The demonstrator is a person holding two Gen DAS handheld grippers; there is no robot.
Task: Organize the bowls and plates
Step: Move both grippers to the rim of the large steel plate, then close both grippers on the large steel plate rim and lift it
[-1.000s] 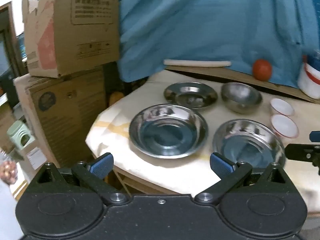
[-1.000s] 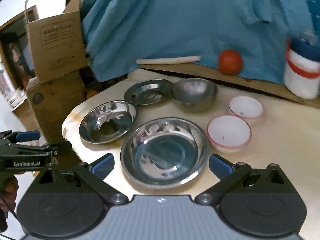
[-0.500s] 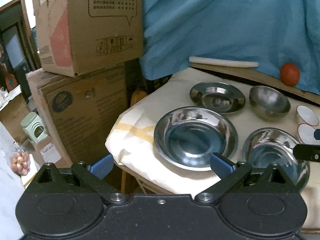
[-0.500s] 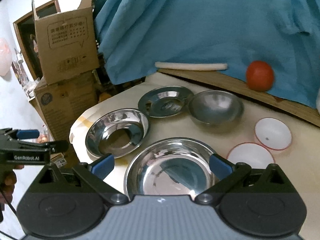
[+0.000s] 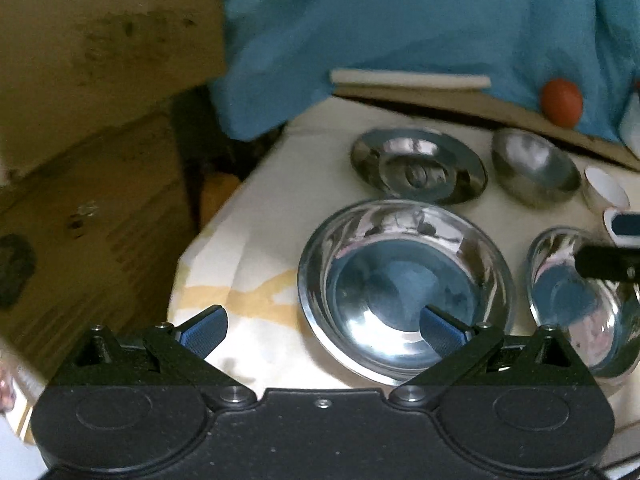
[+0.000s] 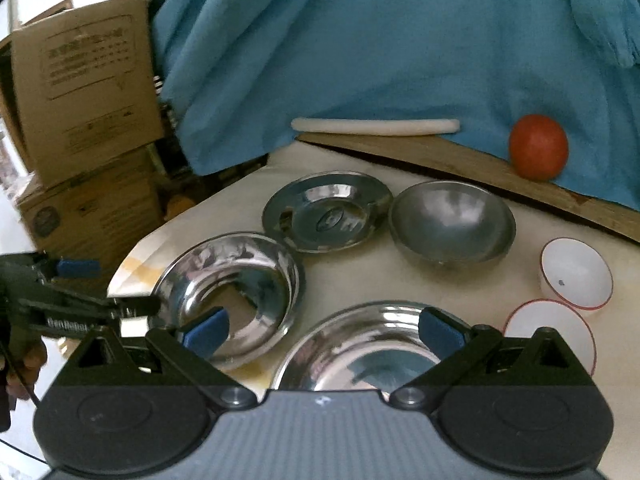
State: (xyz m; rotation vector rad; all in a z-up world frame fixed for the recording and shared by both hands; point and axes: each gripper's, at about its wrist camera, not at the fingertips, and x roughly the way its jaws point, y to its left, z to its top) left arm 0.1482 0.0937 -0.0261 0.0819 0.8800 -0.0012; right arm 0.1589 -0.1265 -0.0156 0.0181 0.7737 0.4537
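Hovering at the near left corner of the bench (image 5: 256,236), left gripper (image 5: 322,330) spread wide with nothing between its blue fingers (image 5: 202,328), the right pad reaching over the near rim of the left steel dish (image 5: 404,288). Also spread wide and empty, right gripper (image 6: 322,330), poised low over the front steel dish (image 6: 372,344), which lies at the near edge and partly hidden behind the gripper body. Seen from the right wrist camera, left gripper (image 6: 116,292) coming in from the left, its black tip just at the rim of the left steel dish (image 6: 232,292).

Set out on the cream-covered bench: left steel dish and front steel dish (image 5: 580,304) side by side in the near row; behind them a flat steel plate (image 6: 326,216) with a broad rim, and just beside it on the right a round steel bowl (image 6: 452,224), the two rims nearly touching. Farther right, two small white bowls with red edges, one (image 6: 576,272) behind the other (image 6: 552,332), close together.

Along the back, a wooden board (image 6: 460,160) carrying a white rod (image 6: 374,126) and an orange-red ball (image 6: 538,146), all against a blue cloth (image 6: 360,40). Stacked cardboard boxes (image 6: 84,80) standing off the left side.
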